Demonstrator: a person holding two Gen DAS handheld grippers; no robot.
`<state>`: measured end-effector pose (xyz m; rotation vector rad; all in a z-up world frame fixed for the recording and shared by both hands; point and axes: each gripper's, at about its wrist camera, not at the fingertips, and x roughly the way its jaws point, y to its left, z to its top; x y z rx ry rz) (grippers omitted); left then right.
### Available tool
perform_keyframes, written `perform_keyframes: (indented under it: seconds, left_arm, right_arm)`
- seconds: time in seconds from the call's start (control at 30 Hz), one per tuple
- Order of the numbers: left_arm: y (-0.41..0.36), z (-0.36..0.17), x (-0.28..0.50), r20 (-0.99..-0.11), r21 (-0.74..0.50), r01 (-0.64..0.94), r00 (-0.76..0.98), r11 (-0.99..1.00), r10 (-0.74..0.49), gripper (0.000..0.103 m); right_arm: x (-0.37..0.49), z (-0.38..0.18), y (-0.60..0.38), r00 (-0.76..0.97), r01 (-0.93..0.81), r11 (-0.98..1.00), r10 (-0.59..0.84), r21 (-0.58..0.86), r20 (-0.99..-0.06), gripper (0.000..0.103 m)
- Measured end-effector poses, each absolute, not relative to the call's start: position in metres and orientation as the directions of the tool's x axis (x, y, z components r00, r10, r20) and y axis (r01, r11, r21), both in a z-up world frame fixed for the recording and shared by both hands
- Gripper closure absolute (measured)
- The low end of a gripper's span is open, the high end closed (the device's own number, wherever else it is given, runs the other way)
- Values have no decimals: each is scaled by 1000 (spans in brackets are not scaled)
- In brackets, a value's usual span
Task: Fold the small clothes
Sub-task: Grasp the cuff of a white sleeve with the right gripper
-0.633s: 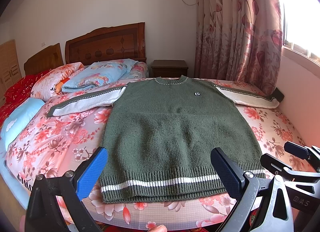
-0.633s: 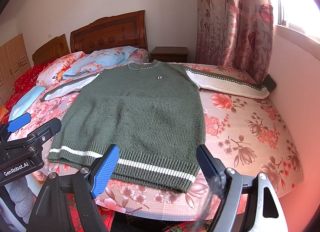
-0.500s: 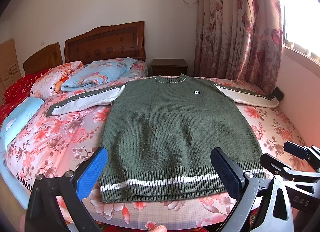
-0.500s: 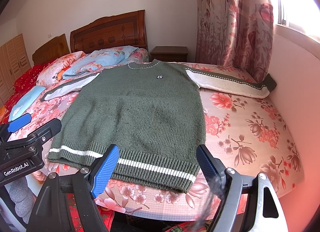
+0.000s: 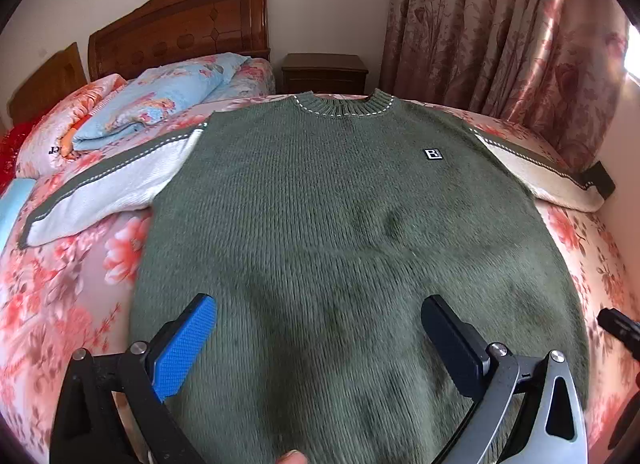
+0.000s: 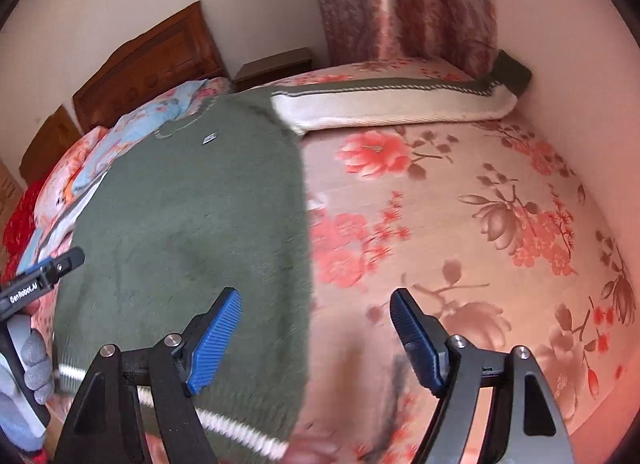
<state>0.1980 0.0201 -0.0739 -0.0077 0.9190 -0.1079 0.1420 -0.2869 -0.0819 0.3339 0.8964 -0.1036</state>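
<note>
A green knit sweater [image 5: 344, 232] with white sleeves lies flat, front up, on the floral bed [image 5: 80, 272]. Its left sleeve [image 5: 108, 188] and right sleeve [image 5: 536, 168] are spread outward. My left gripper [image 5: 320, 340] is open and empty, low over the sweater's lower body. My right gripper [image 6: 316, 336] is open and empty, over the sweater's right side edge [image 6: 302, 224] near the striped hem [image 6: 240, 430]. The right sleeve [image 6: 392, 104] stretches toward the wall in the right wrist view. The sweater body [image 6: 188, 216] fills the left of that view.
Pillows and a folded blue quilt [image 5: 160, 100] lie at the headboard [image 5: 180, 28]. A nightstand [image 5: 324, 72] and floral curtain [image 5: 500, 32] stand behind. A wall [image 6: 580, 84] runs along the bed's right side. The left gripper's body [image 6: 36, 284] shows at the left edge.
Both grippers have moved forward and down toward the bed. The left one now hovers over the sweater's body, the right one has swung right over the sweater's side edge. The sweater has not moved.
</note>
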Motion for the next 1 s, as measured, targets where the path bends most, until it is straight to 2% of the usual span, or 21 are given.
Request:
perform_keyframes:
  seconds: [0.07,0.17,0.33,0.43,0.63,0.83,0.9,0.93,0.97,1.0]
  left_arm:
    - [28,-84,223,-810,-116,115,564,987,-161,0]
    - [42,-103,257,-811,-241,100,526,965,-257,0]
    - [48,-102,268,-802,-186,110,558,976,-216,0]
    - [45,-104,266,-795,-114,143,580,983,-177,0]
    - [36,-107,269,-813,-43,151,569,988,-123,0]
    - [38,-107,272,-816,-53,151,563,987,-130,0]
    - [39,-107,278,-818,-54,146,561,988,-128,0]
    - [39,-106,281,-818,-55,144,561,988,-128,0]
    - [40,-106,282,-818,-56,143,561,988,-128,0]
    - [41,-106,284,-817,-58,143,561,988,-129,0]
  right_arm:
    - [156,-88,-325,627,313,900,44,303,-778,38]
    - [176,-93,-375,635,428,835,-6,346,-772,40]
    - [226,-91,-434,617,538,797,-152,274,-772,46]
    - [255,-92,-467,599,599,760,-216,252,-771,46]
    - [289,-92,-498,594,651,719,-283,244,-753,47]
    - [279,-93,-524,608,704,643,-328,301,-723,51]
    - [285,-95,-528,604,705,649,-341,284,-720,56]
    - [289,-95,-529,600,704,656,-343,272,-723,65]
    - [290,-95,-531,604,697,661,-332,278,-724,80]
    - [291,-95,-534,610,692,661,-321,289,-725,86]
